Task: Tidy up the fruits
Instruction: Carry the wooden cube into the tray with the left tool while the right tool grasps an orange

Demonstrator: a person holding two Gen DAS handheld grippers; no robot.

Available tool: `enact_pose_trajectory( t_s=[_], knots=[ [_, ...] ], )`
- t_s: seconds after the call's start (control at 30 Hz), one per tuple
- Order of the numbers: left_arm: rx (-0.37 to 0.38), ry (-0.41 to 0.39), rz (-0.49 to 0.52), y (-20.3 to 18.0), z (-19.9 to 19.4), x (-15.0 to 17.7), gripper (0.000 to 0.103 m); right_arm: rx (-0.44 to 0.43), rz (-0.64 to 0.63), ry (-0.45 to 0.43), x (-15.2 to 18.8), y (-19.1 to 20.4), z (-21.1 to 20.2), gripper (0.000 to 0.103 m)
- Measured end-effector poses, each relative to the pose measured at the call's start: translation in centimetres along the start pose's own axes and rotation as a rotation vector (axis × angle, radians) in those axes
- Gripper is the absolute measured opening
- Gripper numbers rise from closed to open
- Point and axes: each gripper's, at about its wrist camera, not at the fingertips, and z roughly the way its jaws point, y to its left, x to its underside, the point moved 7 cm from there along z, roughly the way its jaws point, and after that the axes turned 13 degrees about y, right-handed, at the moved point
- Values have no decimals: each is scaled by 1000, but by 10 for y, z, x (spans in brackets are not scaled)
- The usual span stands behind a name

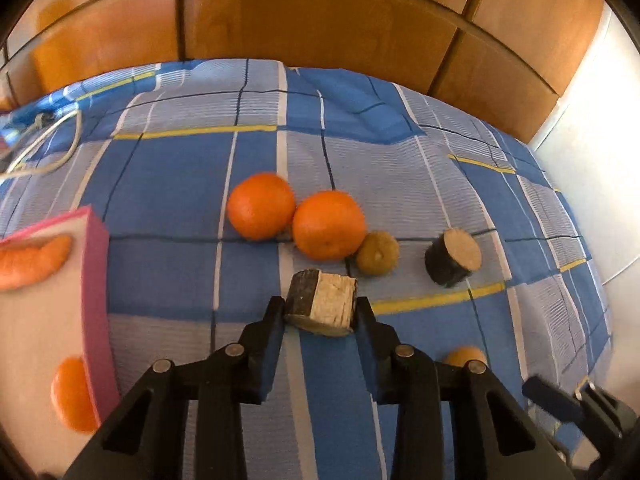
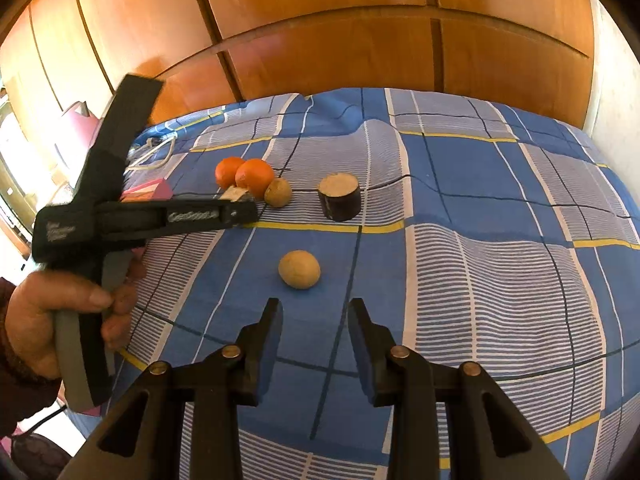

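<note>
My left gripper is shut on a wooden block with dark bark, held just above the blue checked bedsheet. Beyond it lie two oranges touching each other, a brown kiwi, and a round wooden log piece. A pink-edged box with orange fruit printed on it lies at the left. My right gripper is open and empty, just short of a tan round fruit. The right wrist view also shows the left gripper from the side, the oranges, kiwi and log.
A wooden wardrobe stands behind the bed. A white cord lies at the far left of the sheet. A white wall is on the right. The bedsheet is rumpled in folds.
</note>
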Motion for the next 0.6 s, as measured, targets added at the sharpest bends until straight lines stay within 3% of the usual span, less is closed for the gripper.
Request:
enact_pose_trajectory(
  t_s=[0.17,0.33,0.6],
  knots=[
    [-11,5,-20,1,-12,33,35,-3,13,6,1,-2,1,34],
    [-28,-19,25,-10,-21,66,35,-3,8,6,1,1,0,34],
    [20,-37,-4,-7,-21,70,35,-4,-31,6,-8,12,0,34]
  ],
)
